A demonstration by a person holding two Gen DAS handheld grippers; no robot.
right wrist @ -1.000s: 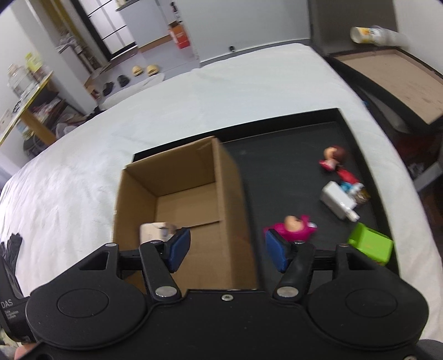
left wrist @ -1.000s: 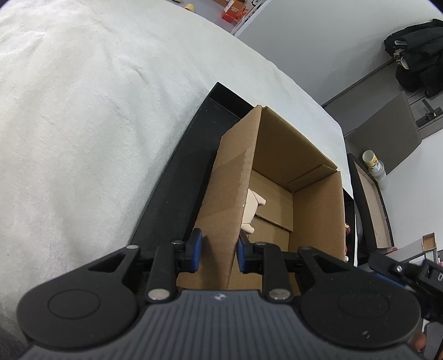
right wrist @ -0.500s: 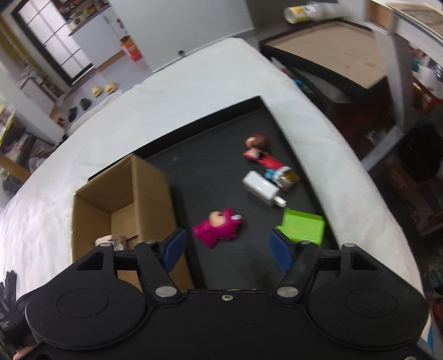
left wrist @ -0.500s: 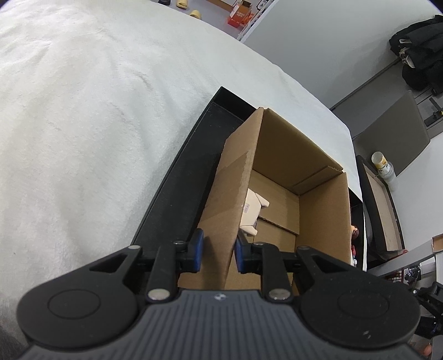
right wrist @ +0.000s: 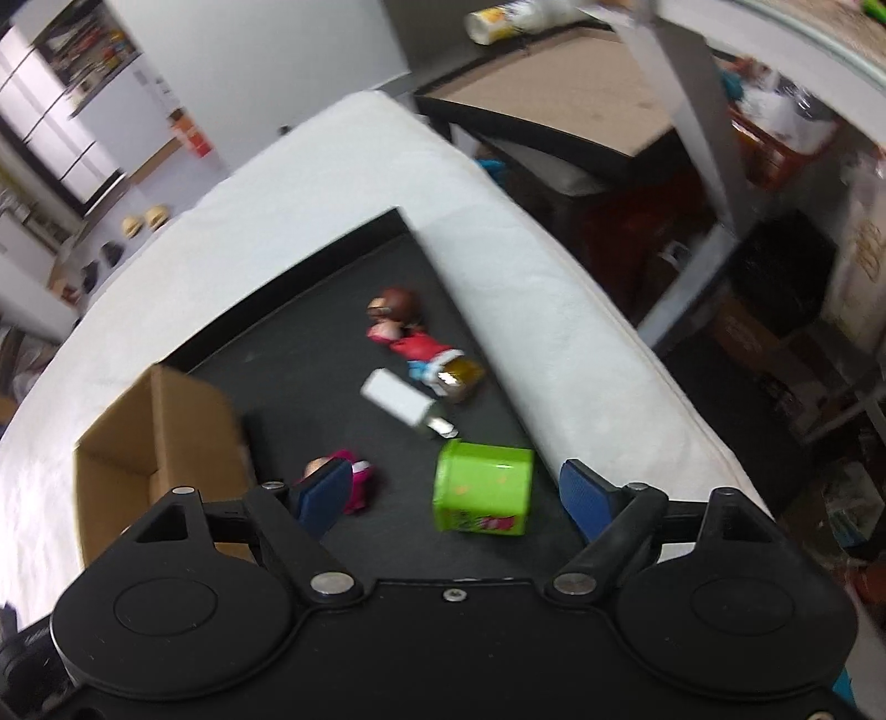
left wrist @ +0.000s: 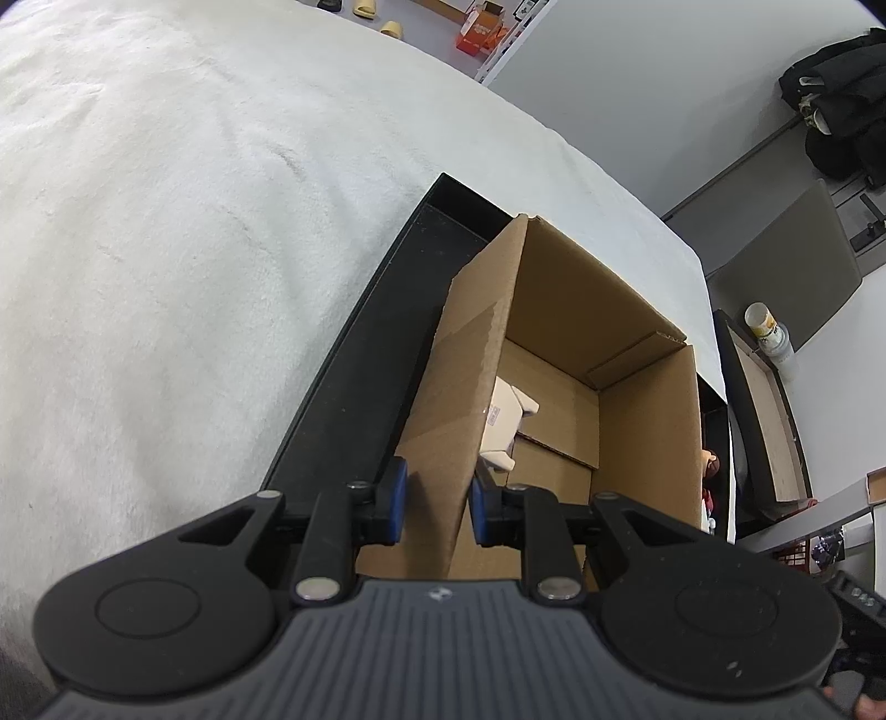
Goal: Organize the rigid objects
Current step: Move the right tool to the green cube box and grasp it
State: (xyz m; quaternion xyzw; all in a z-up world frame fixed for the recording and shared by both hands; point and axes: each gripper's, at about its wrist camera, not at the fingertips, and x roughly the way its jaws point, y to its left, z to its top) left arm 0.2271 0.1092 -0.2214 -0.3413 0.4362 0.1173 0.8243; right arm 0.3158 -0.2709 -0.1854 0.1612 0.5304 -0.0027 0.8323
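My left gripper [left wrist: 436, 501] is shut on the near wall of an open cardboard box [left wrist: 642, 421] that stands on a black tray [left wrist: 382, 338]. A pale toy [left wrist: 501, 423] lies inside the box. My right gripper [right wrist: 457, 490] is open and empty above the tray [right wrist: 288, 354], with a green tin [right wrist: 482, 487] between its fingers below. A pink figure [right wrist: 357, 482], a white charger [right wrist: 401, 400], a red doll [right wrist: 404, 321] and a small gold item [right wrist: 459, 376] lie on the tray. The box [right wrist: 160, 437] stands at the left.
The tray lies on a white soft cover [left wrist: 166, 221]. Past the cover's right edge are a dark side table [right wrist: 559, 94] with a bottle [right wrist: 498, 22] and cluttered shelves [right wrist: 775, 183].
My right gripper has swung right, away from the box and over the loose items, and now hangs over the green tin. My left gripper keeps its hold on the box wall.
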